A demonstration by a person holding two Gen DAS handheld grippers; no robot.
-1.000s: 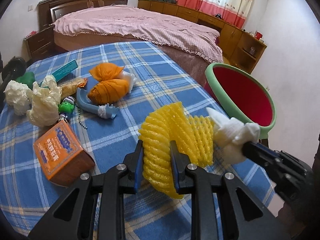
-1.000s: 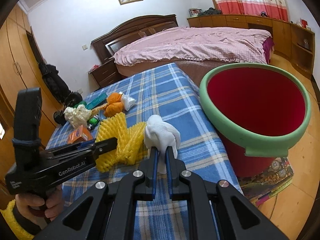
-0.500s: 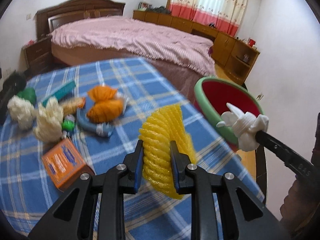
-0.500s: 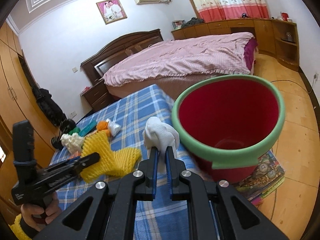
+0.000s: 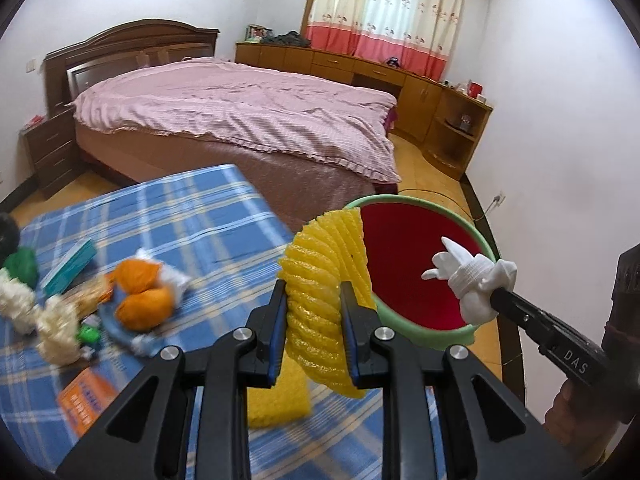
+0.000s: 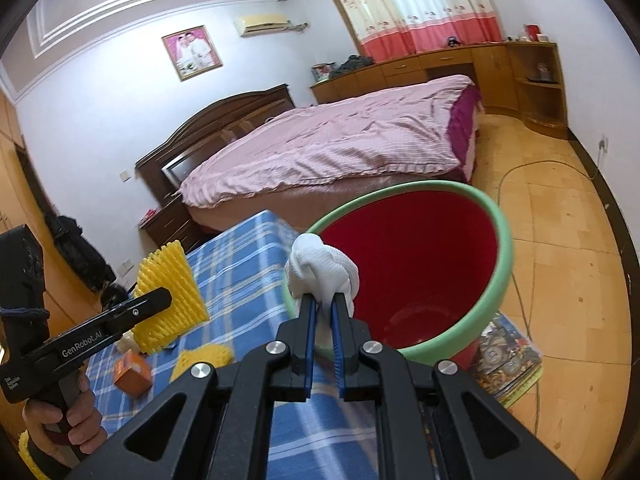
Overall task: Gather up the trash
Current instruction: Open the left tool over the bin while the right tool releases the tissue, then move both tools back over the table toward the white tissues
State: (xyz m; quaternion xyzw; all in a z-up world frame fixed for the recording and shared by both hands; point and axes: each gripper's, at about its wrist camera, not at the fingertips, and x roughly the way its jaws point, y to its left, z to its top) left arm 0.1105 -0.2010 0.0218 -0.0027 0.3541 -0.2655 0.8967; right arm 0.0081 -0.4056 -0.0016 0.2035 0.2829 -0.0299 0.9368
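Observation:
My left gripper [image 5: 314, 300] is shut on a yellow foam net [image 5: 324, 280] and holds it above the table's right edge, beside the red bin with a green rim [image 5: 404, 204]. A second yellow foam piece [image 5: 280, 400] lies on the blue plaid tablecloth [image 5: 192, 216] below it. My right gripper [image 6: 323, 304] is shut on a crumpled white tissue [image 6: 320, 268] and holds it over the near rim of the bin [image 6: 492, 212]. The left gripper and its net [image 6: 172, 288] show at the left of the right wrist view. The tissue [image 5: 472, 280] shows over the bin in the left wrist view.
On the table's left lie orange netting bundles [image 5: 140, 292], cream crumpled paper [image 5: 56, 320], an orange box [image 5: 84, 396], a teal box [image 5: 70, 266] and a green item [image 5: 20, 264]. A pink bed [image 5: 240, 108] stands behind. A mat [image 6: 504, 364] lies under the bin.
Both grippers have risen and swung right toward the bin. The tissue is now over the bin's rim. A yellow foam piece now lies apart on the cloth under the left gripper.

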